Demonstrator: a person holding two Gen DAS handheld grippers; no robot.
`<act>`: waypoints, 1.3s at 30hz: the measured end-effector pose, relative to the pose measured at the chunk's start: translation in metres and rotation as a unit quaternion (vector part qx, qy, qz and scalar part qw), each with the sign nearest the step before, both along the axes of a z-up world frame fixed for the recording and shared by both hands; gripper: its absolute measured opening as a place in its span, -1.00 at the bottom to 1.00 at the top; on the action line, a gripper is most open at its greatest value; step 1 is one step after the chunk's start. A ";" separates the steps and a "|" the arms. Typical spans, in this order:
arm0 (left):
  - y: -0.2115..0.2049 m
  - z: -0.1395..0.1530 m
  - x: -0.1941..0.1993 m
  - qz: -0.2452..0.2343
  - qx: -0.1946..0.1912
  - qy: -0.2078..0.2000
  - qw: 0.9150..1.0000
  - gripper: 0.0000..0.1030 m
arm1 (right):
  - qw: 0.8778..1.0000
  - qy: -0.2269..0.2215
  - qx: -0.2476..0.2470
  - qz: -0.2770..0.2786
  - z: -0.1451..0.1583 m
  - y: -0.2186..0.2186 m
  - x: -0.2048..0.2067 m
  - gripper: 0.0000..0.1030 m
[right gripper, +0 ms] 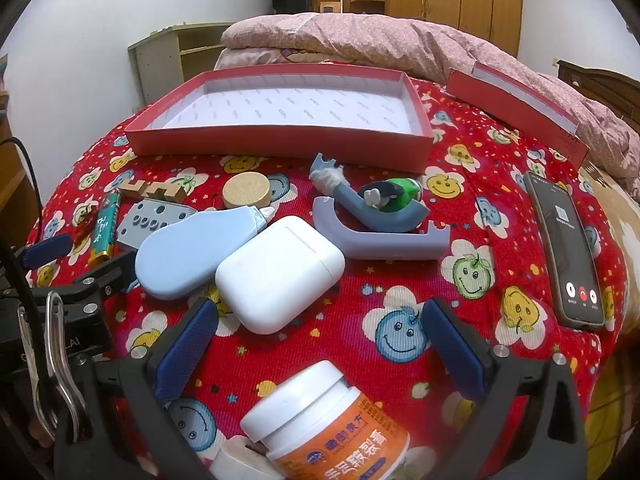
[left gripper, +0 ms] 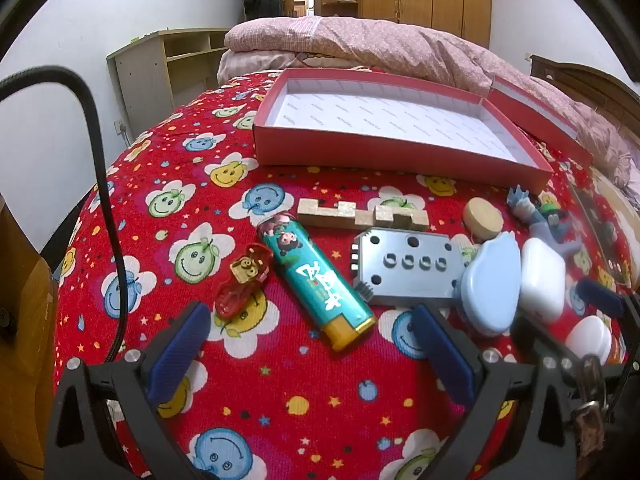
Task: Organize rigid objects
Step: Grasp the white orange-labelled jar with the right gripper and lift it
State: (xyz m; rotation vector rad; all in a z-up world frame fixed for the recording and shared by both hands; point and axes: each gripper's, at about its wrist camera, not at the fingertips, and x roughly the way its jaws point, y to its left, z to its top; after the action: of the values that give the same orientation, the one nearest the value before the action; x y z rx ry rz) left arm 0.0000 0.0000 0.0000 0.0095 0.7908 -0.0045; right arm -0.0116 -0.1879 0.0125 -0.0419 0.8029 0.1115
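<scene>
Clutter spread over a red smiley-print bedcover (left gripper: 168, 160), all of it just in front of the red tray (left gripper: 348, 148), taken from left to right. Farthest left of the tray's front wall, a small red toy car (left gripper: 242, 280), lying just beside a teal lighter (left gripper: 316, 280) with a yellow end. Nearer the tray, a notched wooden block (left gripper: 360, 214); in front of that, a flat grey plastic plate (left gripper: 404, 270) with holes, touching the lighter's side. Then a round wooden disc (right gripper: 247, 190), a pale blue correction-tape dispenser (right gripper: 192, 252) overlapping the plate's corner, and a white earbud case (right gripper: 280, 272) pressed against the dispenser. Right of the case, a grey-blue curved holder (right gripper: 376, 236) with a green and dark figure (right gripper: 394, 196) resting on it. Well right of the tray, a dark phone (right gripper: 564, 248) lying face up, screen lit, and beyond it a second red box piece (right gripper: 516, 100).

Left gripper (left gripper: 312, 344) hovering low, fingers spread wide, nothing between the blue pads (left gripper: 180, 352), lighter's yellow end just ahead of the gap. Right gripper (right gripper: 320, 344) likewise spread wide, gripping nothing, earbud case just ahead of its left pad and a white-capped orange jar (right gripper: 332, 424) lying close under the camera, between the finger bases. Tray holding nothing but its printed white lining.
</scene>
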 end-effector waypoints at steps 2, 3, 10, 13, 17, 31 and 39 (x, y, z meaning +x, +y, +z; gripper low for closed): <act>0.000 0.000 0.000 0.000 0.000 0.000 1.000 0.99 | 1.000 0.000 0.000 0.000 0.000 0.000 0.000 1.00; 0.000 0.000 0.000 0.000 0.000 0.000 1.000 0.99 | 1.000 0.000 0.000 0.000 0.000 0.000 0.000 1.00; 0.000 0.000 0.000 0.000 0.001 -0.001 1.000 0.99 | 1.000 -0.001 0.000 0.000 0.000 0.000 0.000 1.00; 0.000 0.000 0.000 0.000 0.000 0.000 1.000 0.99 | 1.000 -0.003 0.001 -0.004 -0.001 0.001 0.000 1.00; 0.000 0.000 0.000 0.000 0.000 0.000 1.000 0.99 | 1.000 -0.002 0.001 -0.005 0.000 0.000 0.001 1.00; -0.001 0.015 -0.009 -0.023 0.010 -0.017 1.000 0.97 | 0.999 0.009 0.045 0.014 0.013 -0.017 -0.009 0.86; 0.008 0.028 -0.029 -0.042 -0.022 -0.012 0.999 0.97 | 0.999 0.002 0.026 0.039 0.028 -0.026 -0.040 0.85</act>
State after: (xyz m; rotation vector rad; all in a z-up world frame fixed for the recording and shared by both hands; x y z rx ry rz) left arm -0.0291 0.0080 0.0275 0.0009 0.7660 -0.1006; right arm -0.0518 -0.2143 0.0405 -0.0229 0.8023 0.2059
